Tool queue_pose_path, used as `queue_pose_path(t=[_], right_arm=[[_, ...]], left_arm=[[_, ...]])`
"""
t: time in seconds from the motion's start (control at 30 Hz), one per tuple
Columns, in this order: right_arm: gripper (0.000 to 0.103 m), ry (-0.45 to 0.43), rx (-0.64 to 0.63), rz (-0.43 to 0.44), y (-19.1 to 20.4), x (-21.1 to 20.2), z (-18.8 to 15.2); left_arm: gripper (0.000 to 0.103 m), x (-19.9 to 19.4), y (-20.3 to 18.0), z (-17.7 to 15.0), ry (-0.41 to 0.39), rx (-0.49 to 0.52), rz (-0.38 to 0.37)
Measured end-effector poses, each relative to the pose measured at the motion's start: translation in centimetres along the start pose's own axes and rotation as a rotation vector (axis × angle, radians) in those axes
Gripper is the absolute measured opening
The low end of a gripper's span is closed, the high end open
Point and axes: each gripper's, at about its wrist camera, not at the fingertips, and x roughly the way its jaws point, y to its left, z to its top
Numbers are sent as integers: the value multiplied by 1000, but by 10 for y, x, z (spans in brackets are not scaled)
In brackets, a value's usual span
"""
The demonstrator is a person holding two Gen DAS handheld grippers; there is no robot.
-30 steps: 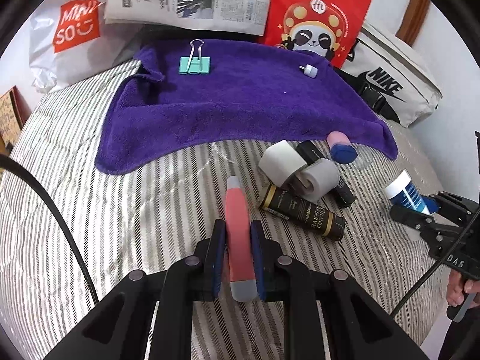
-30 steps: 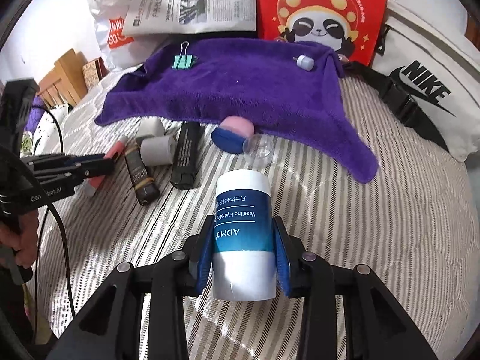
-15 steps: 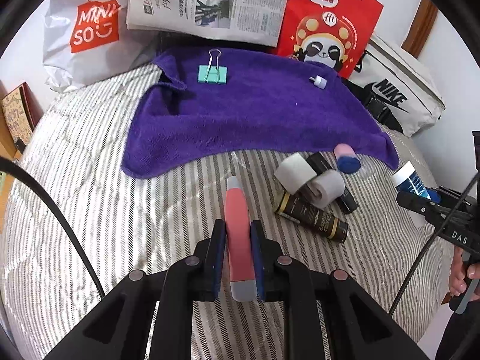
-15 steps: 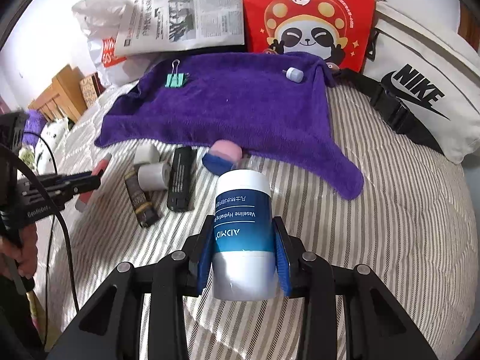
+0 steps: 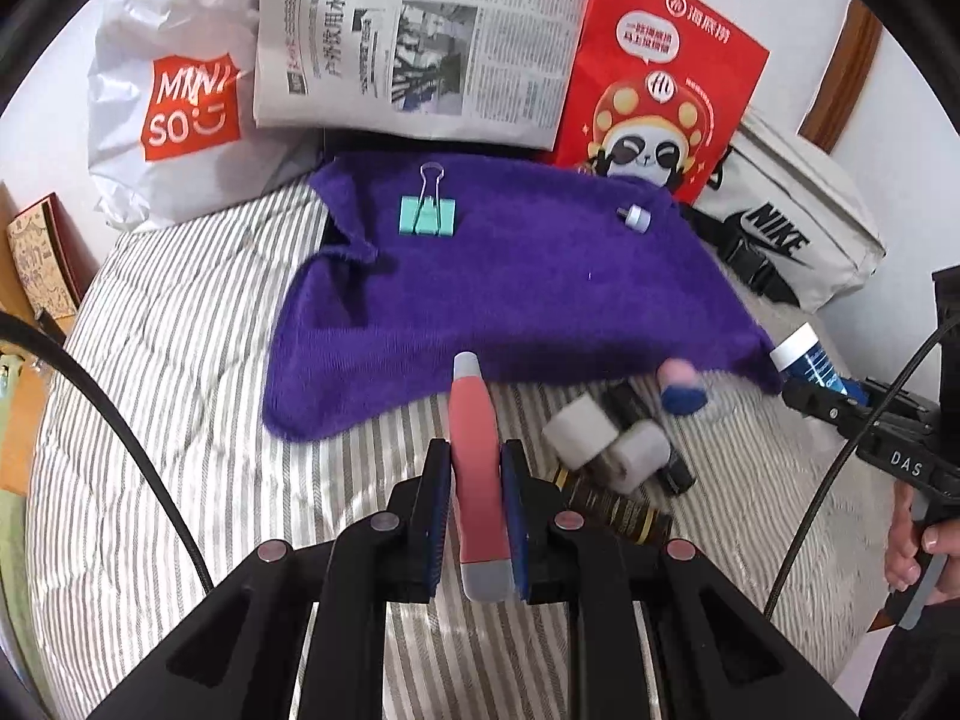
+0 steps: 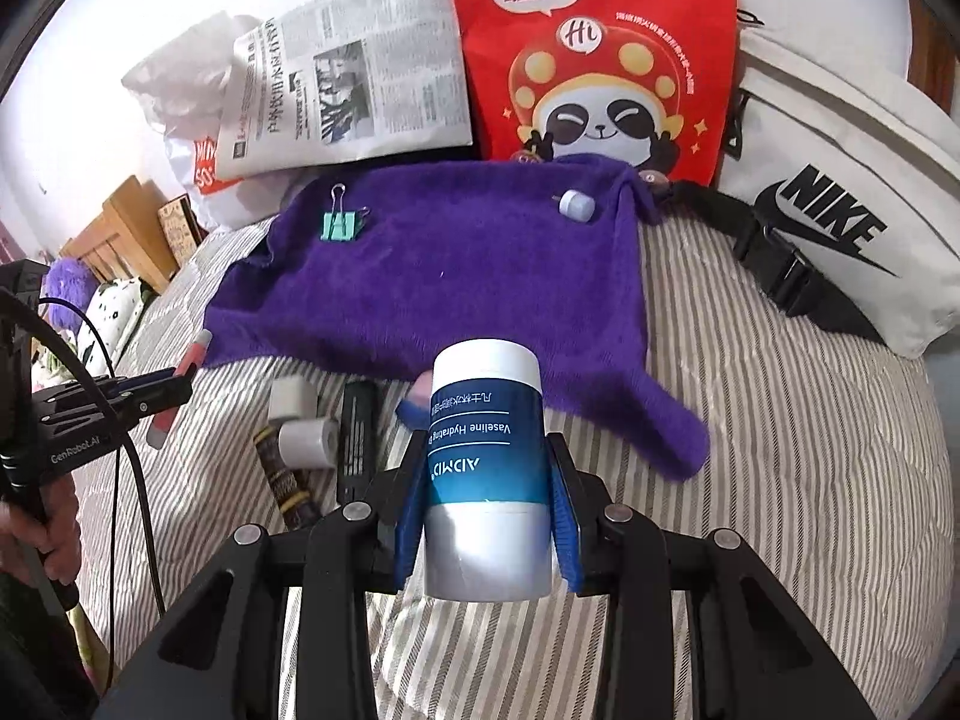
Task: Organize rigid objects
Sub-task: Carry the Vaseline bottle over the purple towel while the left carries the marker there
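newspaper (image 5: 420, 42) | red panda bag (image 5: 660, 78) | Miniso bag (image 5: 174, 102) | Nike bag (image 5: 792, 228) | striped bedcover (image 5: 168, 372)

Right hand-held gripper (image 6: 487, 531) clamps Vaseline jar (image 6: 487, 468) above purple towel (image 6: 444, 282).

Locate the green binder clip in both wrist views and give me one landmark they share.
Left wrist view: the green binder clip lies upper centre-left, on the far left part of the purple towel.
Right wrist view: the clip lies upper left, near the towel's far left corner.
Shared landmark: the red panda bag standing behind the towel, right of the newspaper.
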Motion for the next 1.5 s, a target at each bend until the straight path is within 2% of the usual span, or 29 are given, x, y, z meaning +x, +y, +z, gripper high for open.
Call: queue_pose_path(t=[0.43, 1.0, 1.23, 1.33, 1.5], right_arm=[[36, -28, 29, -30, -11, 10, 29], [36, -13, 41, -94, -29, 55, 80], [36, 8, 36, -110, -31, 80, 92], [36, 25, 29, -119, -30, 92, 95], [36, 45, 22, -122, -29, 111, 98]], left_arm=[[17, 10, 5, 46, -33, 20, 2], [17, 79, 31, 93, 27, -40, -10], [17, 110, 39, 95, 82, -47, 6], [17, 113, 37, 95, 85, -17, 52], [17, 116, 35, 95, 99, 6, 62]])
